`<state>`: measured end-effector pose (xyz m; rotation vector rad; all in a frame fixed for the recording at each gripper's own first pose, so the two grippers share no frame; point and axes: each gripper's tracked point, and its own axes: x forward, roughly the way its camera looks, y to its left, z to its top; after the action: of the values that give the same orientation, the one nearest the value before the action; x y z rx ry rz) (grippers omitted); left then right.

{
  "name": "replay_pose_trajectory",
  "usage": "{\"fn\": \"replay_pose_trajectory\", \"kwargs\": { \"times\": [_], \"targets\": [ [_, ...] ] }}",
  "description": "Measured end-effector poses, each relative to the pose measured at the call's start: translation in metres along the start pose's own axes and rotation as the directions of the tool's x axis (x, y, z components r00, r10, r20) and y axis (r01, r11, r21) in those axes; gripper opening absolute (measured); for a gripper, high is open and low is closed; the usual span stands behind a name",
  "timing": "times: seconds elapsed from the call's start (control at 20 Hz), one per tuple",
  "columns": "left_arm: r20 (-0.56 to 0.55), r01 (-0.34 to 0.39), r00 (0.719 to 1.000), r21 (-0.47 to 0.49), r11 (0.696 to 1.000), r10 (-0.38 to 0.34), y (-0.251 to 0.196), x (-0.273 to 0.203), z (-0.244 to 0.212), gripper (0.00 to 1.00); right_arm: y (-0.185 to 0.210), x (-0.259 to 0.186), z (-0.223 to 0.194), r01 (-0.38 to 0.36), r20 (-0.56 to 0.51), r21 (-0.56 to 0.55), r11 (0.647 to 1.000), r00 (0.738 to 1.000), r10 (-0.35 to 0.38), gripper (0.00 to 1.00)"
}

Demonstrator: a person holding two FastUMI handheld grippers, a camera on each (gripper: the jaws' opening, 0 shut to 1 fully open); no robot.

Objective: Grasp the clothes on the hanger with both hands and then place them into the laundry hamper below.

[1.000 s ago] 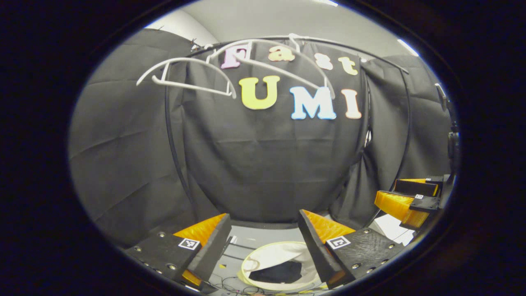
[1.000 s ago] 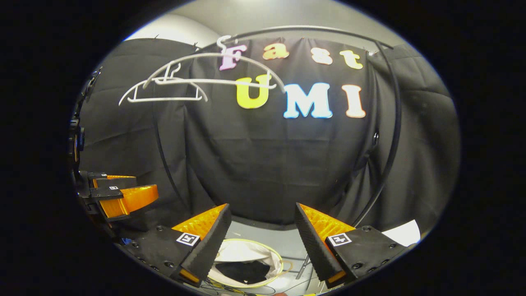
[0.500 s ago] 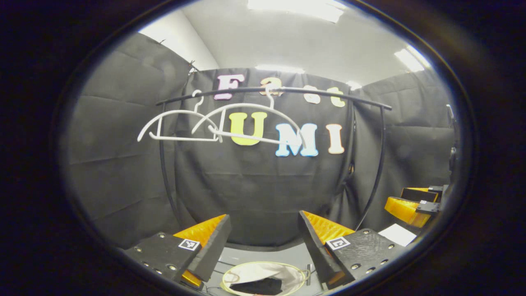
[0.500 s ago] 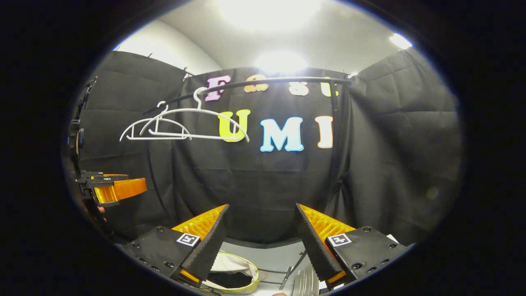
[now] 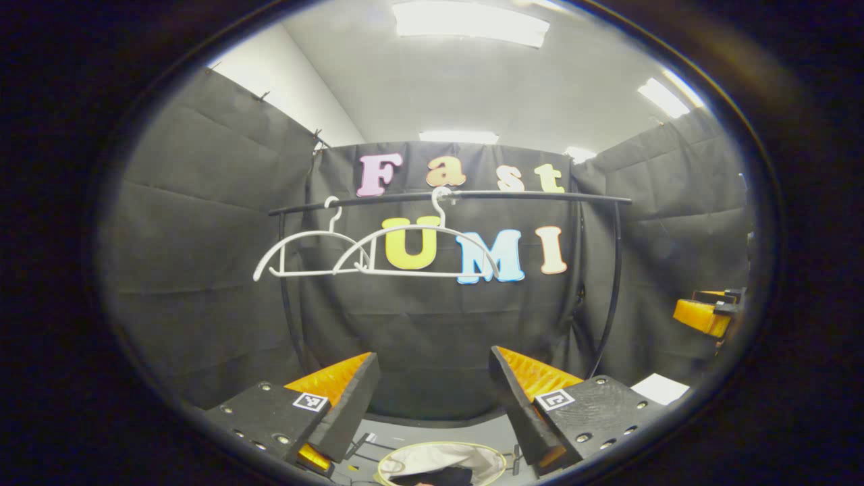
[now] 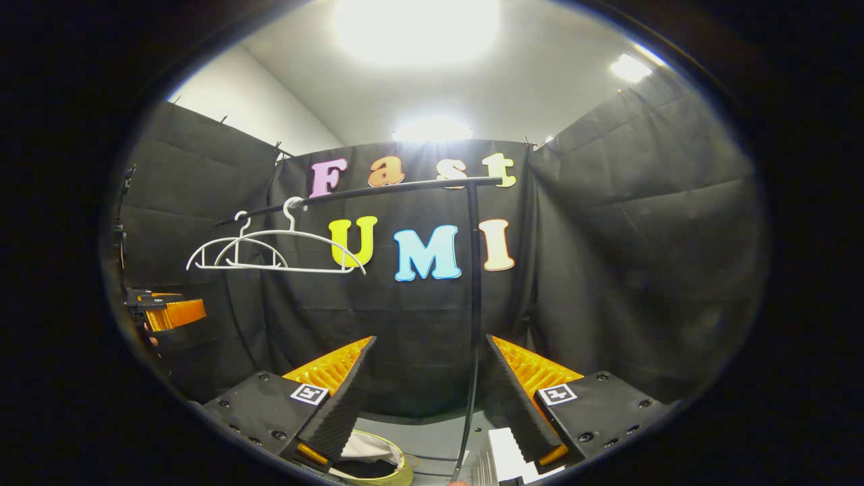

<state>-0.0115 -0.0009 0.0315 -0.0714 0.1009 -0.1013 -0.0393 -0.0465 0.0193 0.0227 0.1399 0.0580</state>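
Below the parted left claw [image 5: 432,405], dark clothes [image 5: 439,476] inside hamper [image 5: 496,460]

Black cloth walls [image 5: 202,223] close the booth on three sides — a pale ceiling [image 5: 472,88] above with bright strip lights [image 5: 470,17], grey floor [image 5: 432,432] below.

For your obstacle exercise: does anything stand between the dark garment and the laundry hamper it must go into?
Nothing visible: the dark garment already lies inside the round white, yellow-rimmed laundry hamper on the floor, and both white plastic hangers hang bare.
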Motion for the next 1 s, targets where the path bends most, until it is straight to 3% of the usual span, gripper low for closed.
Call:
{"fn": "replay_pose_trajectory", "kwargs": {
  "times": [0.45,1.0],
  "targets": [
    [0.07,-0.058,0.996,0.042,0.997,0.055,0.005,-0.025,0.018,0.95,-0.053,-0.027,-0.001,0.086,0.037,-0.01,0.996,0.996,-0.086,0.97],
    [0.085,-0.095,0.992,0.026,0.995,0.092,0.007,-0.04,0.015,0.95,-0.048,-0.035,0.009,0.083,0.098,-0.003,0.997,0.992,-0.083,0.95]
  ]
}}
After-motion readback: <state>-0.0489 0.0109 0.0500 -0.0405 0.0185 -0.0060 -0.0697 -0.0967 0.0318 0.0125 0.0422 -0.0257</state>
